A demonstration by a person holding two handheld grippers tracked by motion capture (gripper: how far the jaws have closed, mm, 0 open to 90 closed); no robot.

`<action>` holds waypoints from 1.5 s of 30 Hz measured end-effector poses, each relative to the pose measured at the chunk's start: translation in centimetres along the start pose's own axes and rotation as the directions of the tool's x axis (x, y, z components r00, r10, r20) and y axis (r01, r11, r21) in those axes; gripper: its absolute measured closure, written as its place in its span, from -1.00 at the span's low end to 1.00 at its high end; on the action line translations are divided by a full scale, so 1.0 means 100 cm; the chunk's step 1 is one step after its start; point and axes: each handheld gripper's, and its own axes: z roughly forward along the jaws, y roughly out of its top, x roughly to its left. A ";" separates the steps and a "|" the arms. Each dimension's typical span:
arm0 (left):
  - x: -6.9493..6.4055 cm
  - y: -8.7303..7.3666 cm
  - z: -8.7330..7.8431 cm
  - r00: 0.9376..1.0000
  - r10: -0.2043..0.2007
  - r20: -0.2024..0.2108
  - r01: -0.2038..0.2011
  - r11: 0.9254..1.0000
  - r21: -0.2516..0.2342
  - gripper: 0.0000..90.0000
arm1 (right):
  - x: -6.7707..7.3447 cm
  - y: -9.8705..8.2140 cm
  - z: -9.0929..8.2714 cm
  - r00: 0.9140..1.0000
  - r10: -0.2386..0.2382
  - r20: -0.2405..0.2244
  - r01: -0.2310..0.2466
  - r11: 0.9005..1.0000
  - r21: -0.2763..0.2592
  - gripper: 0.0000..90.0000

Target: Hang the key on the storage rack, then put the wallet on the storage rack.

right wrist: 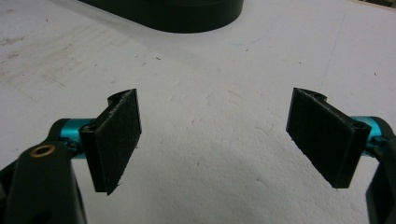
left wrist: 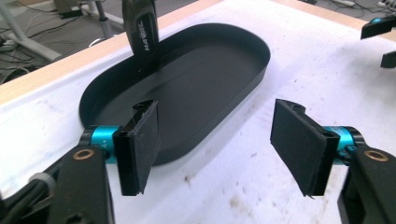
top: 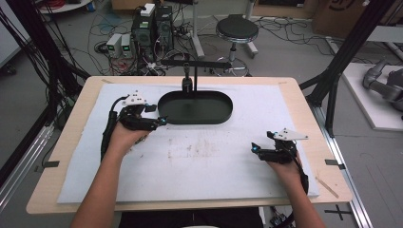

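Two grippers over one counter (top: 71, 156), wooden edge, topped by a stained white foam mat (top: 199, 166). Black oval tray (top: 195, 107) lies on the mat at the far centre, long axis running left to right across the counter in the high view. Inside the tray: one dark upright handle-like piece (left wrist: 140, 32) standing at its far rim, printed lettering too blurred to read; the rest of the tray floor shows bare.

Left gripper (top: 159, 114) sits just beside the tray's left end, aimed at it. In the left gripper view its fingers (left wrist: 137, 147) stand well apart, nothing between them; the tray's near rim lies just beyond the tips, not touching.

Right gripper (top: 255, 147) rests near the right front of the mat, well apart from the tray, pointing left. Its fingers (right wrist: 116, 140) are also spread wide over bare mat, gripping nothing.
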 end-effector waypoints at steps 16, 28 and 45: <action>0.025 -0.046 -0.043 0.998 -0.049 -0.043 0.046 0.997 -0.068 -0.53 | -0.003 -0.001 0.000 1.000 0.013 0.006 -0.013 1.000 0.014 -0.60; 0.029 -0.055 -0.065 0.999 -0.034 -0.042 0.028 0.992 -0.123 -0.63 | 0.001 -0.001 -0.001 1.000 -0.007 0.016 0.006 1.000 0.020 -0.60; 0.001 -0.083 -0.059 0.995 -0.077 -0.066 0.071 0.994 -0.087 -0.63 | 0.006 0.007 0.009 1.000 0.030 -0.009 -0.030 0.999 0.017 -0.60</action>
